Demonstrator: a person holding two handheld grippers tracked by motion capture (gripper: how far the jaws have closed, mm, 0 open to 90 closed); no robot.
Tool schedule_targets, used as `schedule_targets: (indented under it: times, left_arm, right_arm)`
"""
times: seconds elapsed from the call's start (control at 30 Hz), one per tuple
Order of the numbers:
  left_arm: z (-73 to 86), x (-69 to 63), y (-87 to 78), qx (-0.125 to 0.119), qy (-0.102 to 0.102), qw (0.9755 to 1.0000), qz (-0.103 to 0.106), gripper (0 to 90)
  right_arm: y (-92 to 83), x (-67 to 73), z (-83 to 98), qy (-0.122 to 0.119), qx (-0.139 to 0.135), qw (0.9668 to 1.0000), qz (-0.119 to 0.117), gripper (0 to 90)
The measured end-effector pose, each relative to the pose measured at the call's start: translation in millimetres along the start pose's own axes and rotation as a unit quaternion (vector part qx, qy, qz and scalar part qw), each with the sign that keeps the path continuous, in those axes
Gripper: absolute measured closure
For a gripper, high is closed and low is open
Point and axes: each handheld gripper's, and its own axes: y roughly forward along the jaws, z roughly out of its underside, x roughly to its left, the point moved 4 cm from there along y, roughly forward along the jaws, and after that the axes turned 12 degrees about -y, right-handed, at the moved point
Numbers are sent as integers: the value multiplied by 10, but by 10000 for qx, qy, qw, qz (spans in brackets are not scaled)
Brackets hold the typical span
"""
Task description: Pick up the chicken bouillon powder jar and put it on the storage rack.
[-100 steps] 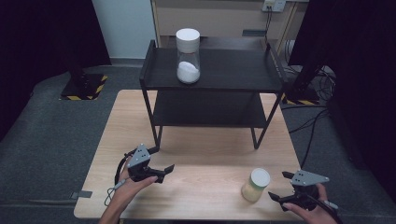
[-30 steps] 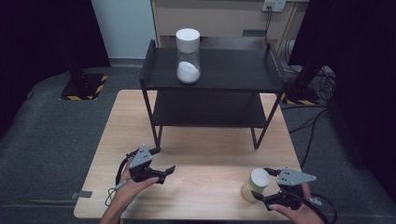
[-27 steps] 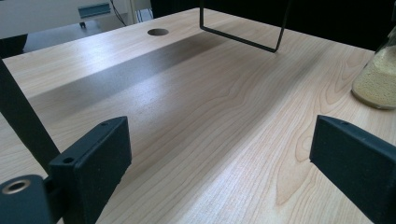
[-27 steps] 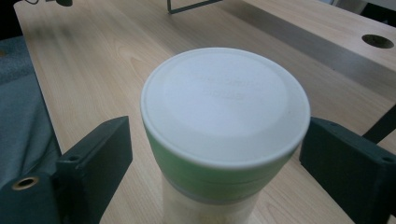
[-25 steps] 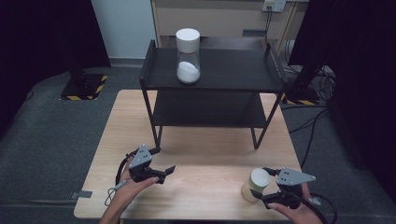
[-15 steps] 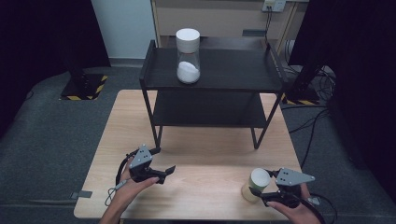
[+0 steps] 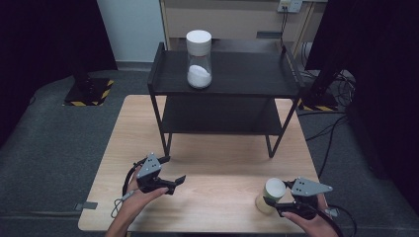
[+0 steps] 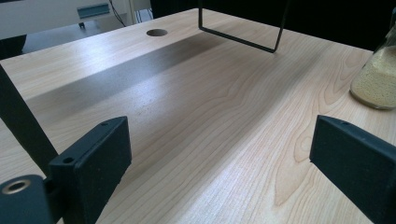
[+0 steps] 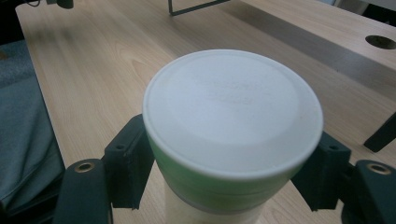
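Observation:
A jar with a white lid (image 7: pixel 272 189), a green band and pale yellow grains stands near the table's front right corner. My right gripper (image 7: pixel 269 202) is shut on it, one jaw on each side just beneath the lid (image 9: pixel 232 107). My left gripper (image 7: pixel 173 169) rests at the front left of the table, open, with nothing between its pads (image 8: pixel 93 158). From the left gripper view the jar's lower part (image 8: pixel 376 79) shows at the far right edge.
A black two-level rack (image 7: pixel 232 81) stands at the back of the wooden table (image 7: pixel 222 163). A tall glass jar of white powder (image 7: pixel 199 59) sits on its top shelf. A rack foot (image 8: pixel 238 39) and a round cable hole (image 8: pixel 157 32) lie ahead of the left gripper.
My right gripper moved left from the table's right edge up to the jar and its jaws came in around it. The left gripper stayed put.

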Motion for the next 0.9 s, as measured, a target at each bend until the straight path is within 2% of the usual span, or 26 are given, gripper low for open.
schedule_targets:
  times: [0.13, 0.5, 0.9]
  left_arm:
    - [-3, -2, 1, 10, 3, 10000, 0, 42]
    - [-7, 6, -7, -8, -32, 10000, 39, 42]
    - [-23, -7, -19, -8, 35, 10000, 11, 41]
  right_arm:
    - [5, -3, 18, 64, -51, 10000, 1, 328]
    - [6, 17, 30, 50, -90, 9999, 68, 344]
    - [7, 44, 18, 83, -78, 9999, 129, 346]
